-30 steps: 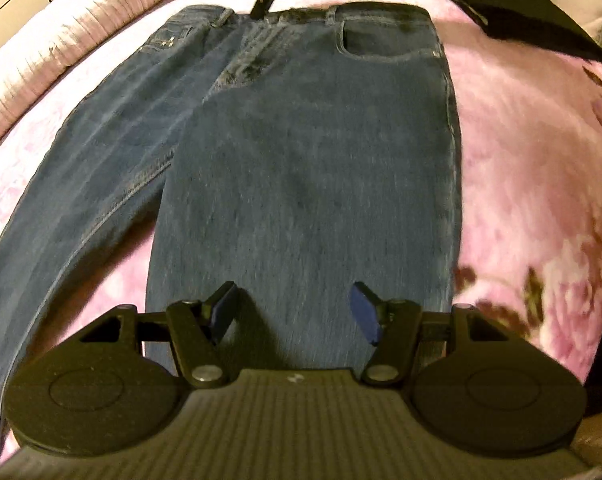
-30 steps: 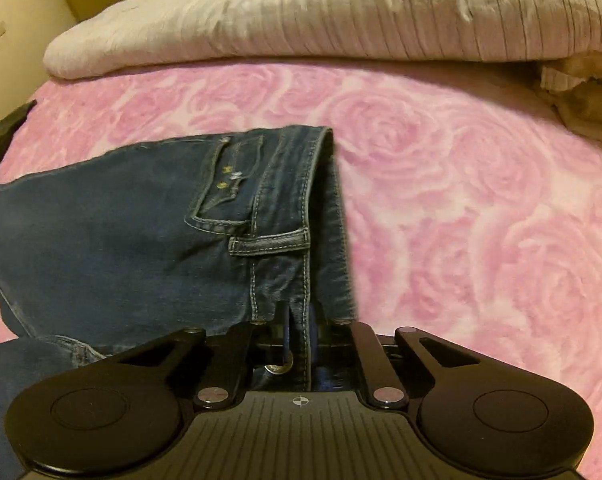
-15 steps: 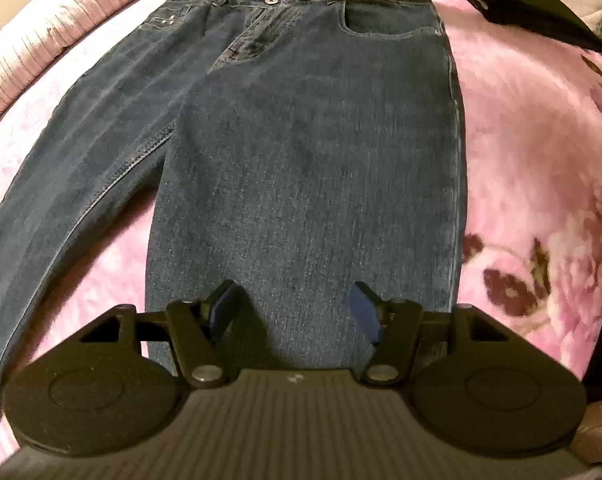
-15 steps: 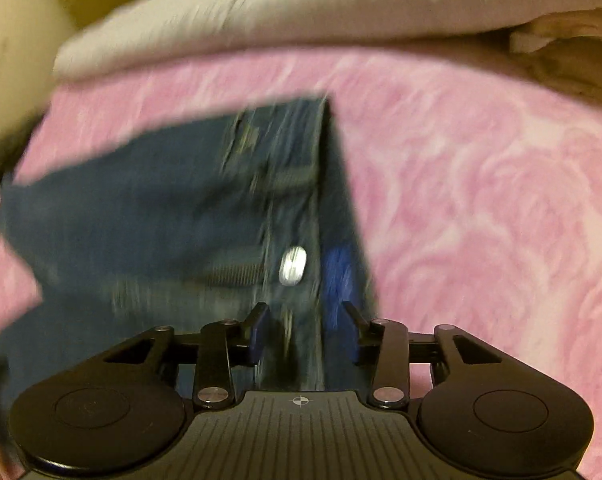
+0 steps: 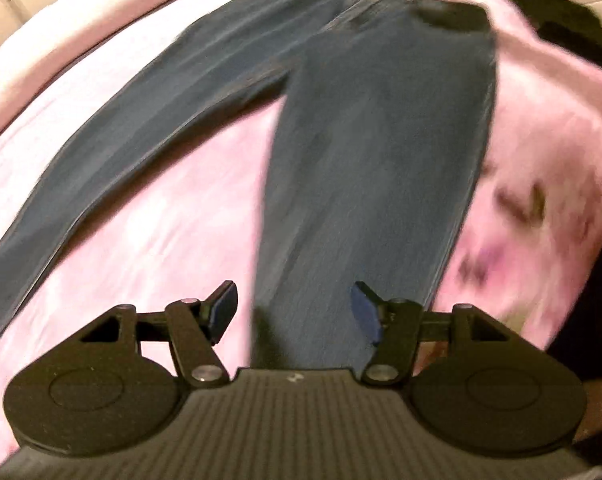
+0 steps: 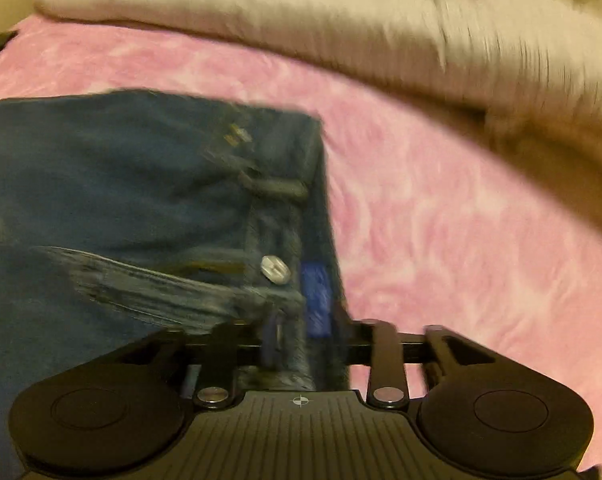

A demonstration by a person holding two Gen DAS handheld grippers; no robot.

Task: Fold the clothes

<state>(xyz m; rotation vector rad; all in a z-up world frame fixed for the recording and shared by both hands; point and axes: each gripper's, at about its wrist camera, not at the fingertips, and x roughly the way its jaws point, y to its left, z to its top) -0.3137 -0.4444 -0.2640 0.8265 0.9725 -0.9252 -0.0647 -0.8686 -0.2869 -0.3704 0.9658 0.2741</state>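
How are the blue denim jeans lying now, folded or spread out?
Spread out: the blue denim jeans lie flat on the pink blanket, legs splayed apart.

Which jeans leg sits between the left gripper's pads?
The straight leg on the image right, running up from the left gripper. The other leg splays off diagonally to the left, clear of the pads.

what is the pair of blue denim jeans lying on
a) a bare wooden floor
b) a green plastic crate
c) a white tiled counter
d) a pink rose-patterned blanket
d: the blue denim jeans lie spread on a pink rose-patterned blanket, which shows around them in both wrist views.
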